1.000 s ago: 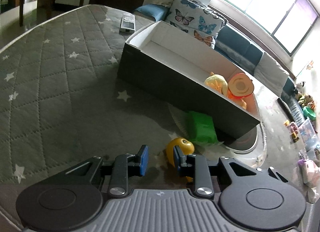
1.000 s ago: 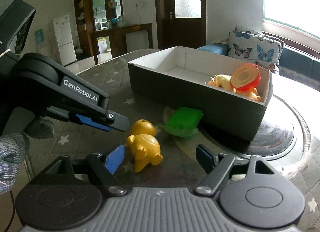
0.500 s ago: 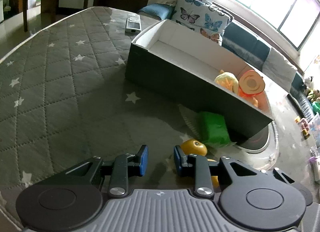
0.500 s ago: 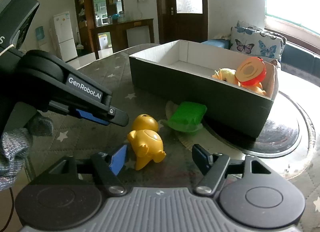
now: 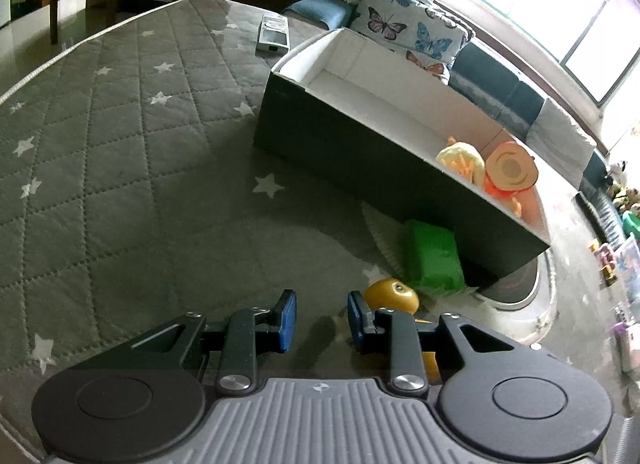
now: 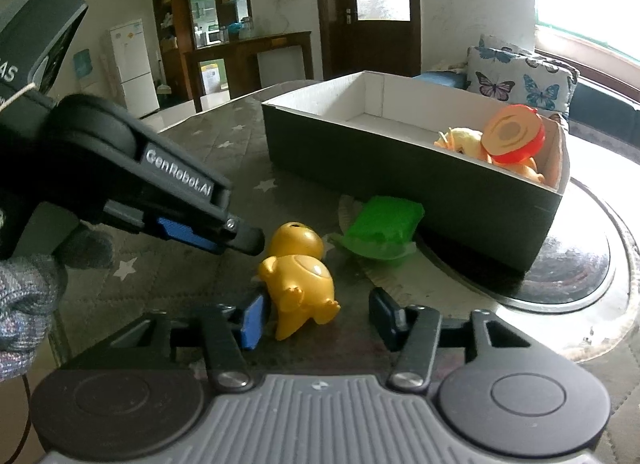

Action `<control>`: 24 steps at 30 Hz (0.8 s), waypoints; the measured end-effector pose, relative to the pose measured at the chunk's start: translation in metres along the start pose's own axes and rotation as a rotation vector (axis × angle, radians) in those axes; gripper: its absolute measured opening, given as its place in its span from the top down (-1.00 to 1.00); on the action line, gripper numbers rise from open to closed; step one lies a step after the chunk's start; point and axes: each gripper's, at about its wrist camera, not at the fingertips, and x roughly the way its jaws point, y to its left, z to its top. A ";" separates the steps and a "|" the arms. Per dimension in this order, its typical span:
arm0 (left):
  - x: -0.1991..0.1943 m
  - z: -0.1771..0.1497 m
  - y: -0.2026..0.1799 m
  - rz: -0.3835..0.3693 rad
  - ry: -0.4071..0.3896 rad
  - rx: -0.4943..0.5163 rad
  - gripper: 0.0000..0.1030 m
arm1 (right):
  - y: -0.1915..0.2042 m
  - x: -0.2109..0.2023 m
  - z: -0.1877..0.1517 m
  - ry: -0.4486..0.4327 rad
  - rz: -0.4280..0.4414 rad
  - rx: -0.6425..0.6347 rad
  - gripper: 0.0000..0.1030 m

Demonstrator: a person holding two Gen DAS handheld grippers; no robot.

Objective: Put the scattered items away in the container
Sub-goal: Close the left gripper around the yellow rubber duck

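Observation:
A yellow toy duck (image 6: 298, 276) lies on the quilted table; in the left wrist view its head (image 5: 392, 295) shows behind my right finger. A green toy (image 6: 382, 224) (image 5: 434, 256) lies against the dark open box (image 6: 400, 160) (image 5: 360, 144), which holds an orange-red toy (image 6: 514, 140) (image 5: 510, 174) and a pale yellow toy (image 5: 460, 158). My right gripper (image 6: 318, 320) is open, its jaws either side of the duck's rear. My left gripper (image 5: 320, 320) is open and empty, just left of the duck; it also shows in the right wrist view (image 6: 192, 232).
A silver remote-like device (image 5: 273, 34) lies at the table's far edge. A round glossy black disc (image 6: 568, 264) lies under the box's near end. Butterfly cushions (image 6: 516, 78) and a sofa stand behind the box. The grey quilted cover (image 5: 120, 144) stretches left.
My right gripper has moved forward so its jaws now flank the duck. My left gripper has risen and pulled back slightly, staying open.

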 end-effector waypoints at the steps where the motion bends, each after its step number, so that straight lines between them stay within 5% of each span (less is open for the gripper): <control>1: -0.001 0.001 0.000 -0.009 -0.002 -0.005 0.41 | 0.001 0.000 0.000 -0.001 -0.002 -0.006 0.01; 10: -0.001 0.005 -0.006 -0.058 0.007 -0.010 0.40 | 0.005 0.002 -0.001 -0.001 0.006 -0.028 0.34; 24: 0.001 0.006 -0.018 -0.121 0.025 0.005 0.39 | 0.008 0.005 -0.003 -0.006 0.004 -0.053 0.37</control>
